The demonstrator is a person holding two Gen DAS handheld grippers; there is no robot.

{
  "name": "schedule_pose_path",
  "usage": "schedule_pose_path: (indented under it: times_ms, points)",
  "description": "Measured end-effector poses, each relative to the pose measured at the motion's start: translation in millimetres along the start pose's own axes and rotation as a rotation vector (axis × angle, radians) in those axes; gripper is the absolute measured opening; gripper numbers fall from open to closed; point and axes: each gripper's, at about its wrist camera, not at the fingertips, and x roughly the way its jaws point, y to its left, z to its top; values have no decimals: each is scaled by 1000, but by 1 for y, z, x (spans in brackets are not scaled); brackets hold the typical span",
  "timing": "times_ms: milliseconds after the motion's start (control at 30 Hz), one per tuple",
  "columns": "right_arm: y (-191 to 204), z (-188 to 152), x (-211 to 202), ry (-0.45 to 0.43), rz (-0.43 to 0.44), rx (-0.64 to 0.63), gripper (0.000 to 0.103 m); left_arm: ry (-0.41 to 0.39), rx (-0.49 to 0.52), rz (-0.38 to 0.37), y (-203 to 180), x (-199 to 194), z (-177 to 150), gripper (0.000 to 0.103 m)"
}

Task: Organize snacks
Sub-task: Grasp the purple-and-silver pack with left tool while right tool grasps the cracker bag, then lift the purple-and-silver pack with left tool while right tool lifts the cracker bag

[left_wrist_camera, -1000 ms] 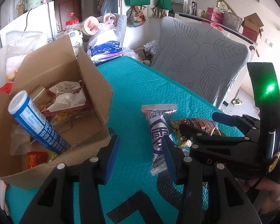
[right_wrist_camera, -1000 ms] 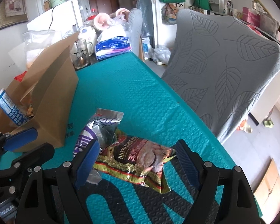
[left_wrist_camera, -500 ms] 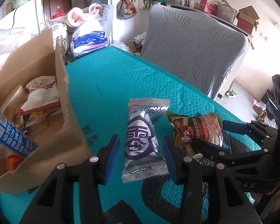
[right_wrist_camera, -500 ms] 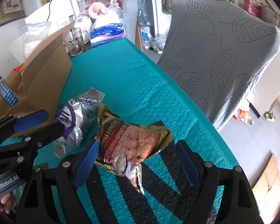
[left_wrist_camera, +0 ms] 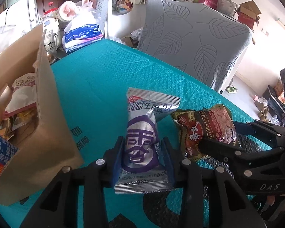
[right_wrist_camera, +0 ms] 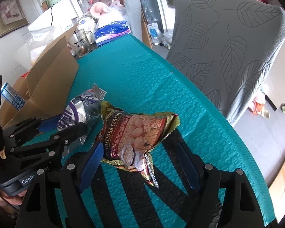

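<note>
A silver snack packet with a purple logo lies on the teal table mat. My left gripper is closing on it, and both blue pads press its sides. Just right of it lies a red and gold cereal packet, crumpled and partly raised. My right gripper straddles that packet with its jaws closing. Its left pad is at the packet's edge and its right pad stands clear of it. The right wrist view shows the left gripper on the silver packet.
An open cardboard box holding several snacks and a blue tube stands at the left on the mat. A grey leaf-patterned chair stands against the table's right edge. Bags and jars crowd the far end.
Both grippers have come down onto the packets. The left jaws have closed from wide apart onto the silver packet. The right jaws have narrowed around the cereal packet.
</note>
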Motion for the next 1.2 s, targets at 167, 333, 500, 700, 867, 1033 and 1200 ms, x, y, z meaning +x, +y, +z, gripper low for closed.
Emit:
schedule_pose_path:
  times_ms: [167, 333, 500, 700, 867, 1033, 1200]
  points:
    - [6, 3, 3, -14, 41, -14, 46, 3, 1, -12, 1, -1, -2, 38]
    - [10, -1, -4, -18, 65, -27, 37, 13, 17, -44, -4, -8, -11, 38]
    - [12, -13, -13, -12, 83, -31, 36, 28, 40, -54, -16, -19, -23, 38]
    - [13, -37, -33, 3, 91, -55, 35, 48, 69, -66, -32, -37, -43, 38]
    - [10, -63, -55, 25, 98, -83, 36, 46, 82, -85, -45, -56, -60, 38]
    - [11, -84, -73, 43, 87, -106, 36, 56, 104, -99, -58, -68, -71, 38]
    - [8, -95, -80, 41, 65, -84, 44, 65, 123, -61, -67, -62, -78, 38]
